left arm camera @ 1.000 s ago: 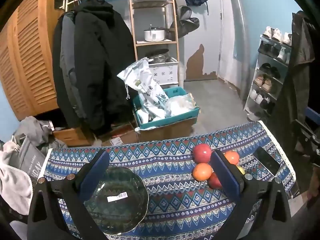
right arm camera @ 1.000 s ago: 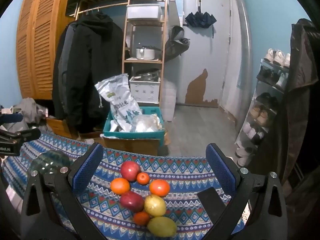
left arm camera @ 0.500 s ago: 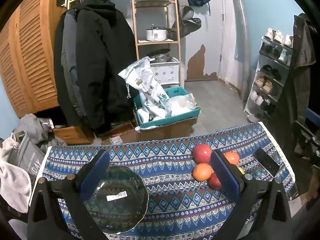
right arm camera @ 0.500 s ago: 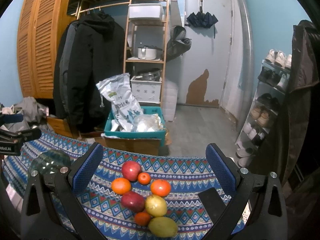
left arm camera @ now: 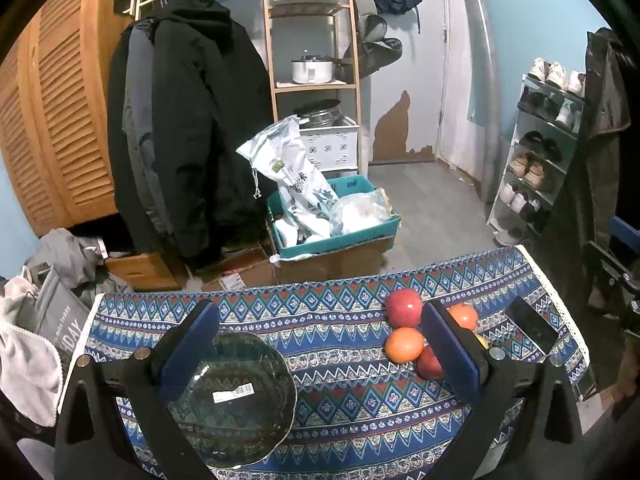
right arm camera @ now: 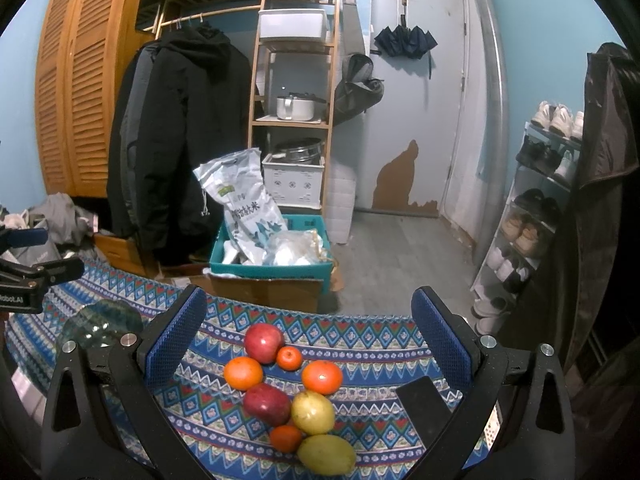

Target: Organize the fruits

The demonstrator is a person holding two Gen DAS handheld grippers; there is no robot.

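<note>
The surface [left arm camera: 344,408] is viewed from just above by both wrist cameras, faced toward the door [right arm camera: 416,92] — fruit pile [right arm camera: 292,392] and shelf shared.

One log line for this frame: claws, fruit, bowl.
left claw open, over bowl | right claw open, over fruit | bowl empty | fruit on cloth

- A grey fabric tote bag [left arm camera: 60,322] on the floor left of the table carries white lettering; "nice today" and "DAY" are legible, the rest is hidden.
- The black body of the left gripper [right arm camera: 24,284], at the right wrist view's left edge, reads "Robot.AI", its start cut off.
- The tall white printed sack [right arm camera: 240,200] in the teal crate bears Chinese characters ending in "大米".
- A white barcode sticker [left arm camera: 233,393] lies in the green glass bowl [left arm camera: 276,408]; its digits are too small to read.
</note>
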